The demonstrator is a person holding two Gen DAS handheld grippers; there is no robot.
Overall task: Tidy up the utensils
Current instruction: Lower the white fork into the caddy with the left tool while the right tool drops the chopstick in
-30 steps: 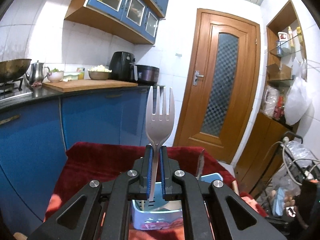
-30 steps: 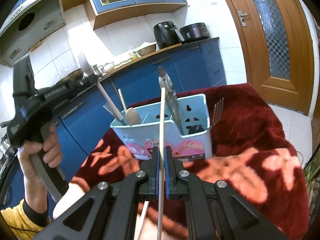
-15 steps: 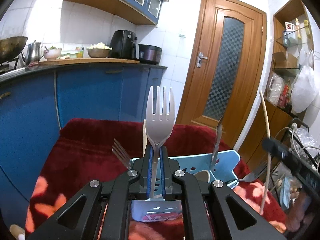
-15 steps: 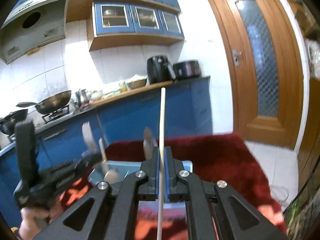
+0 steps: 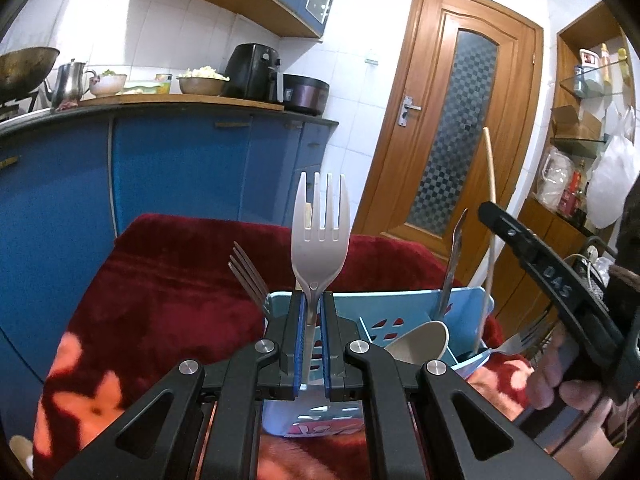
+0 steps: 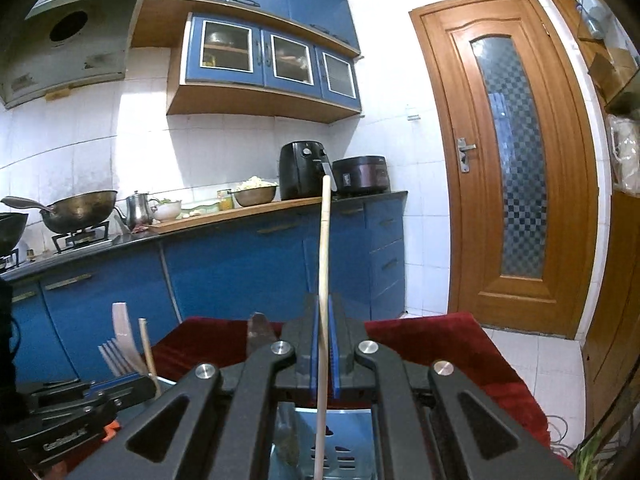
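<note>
Left wrist view: left tongs [image 5: 314, 320] clamped on the upright plastic fork [image 5: 320, 236], blue utensil caddy [image 5: 404, 312] directly beneath; right tongs [image 6: 325, 344] pinching the chopstick [image 6: 325, 240] alongside.

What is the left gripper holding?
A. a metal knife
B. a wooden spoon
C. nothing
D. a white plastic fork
D: the left gripper is shut on the stem of a white plastic fork, tines up, above the blue caddy.
</note>
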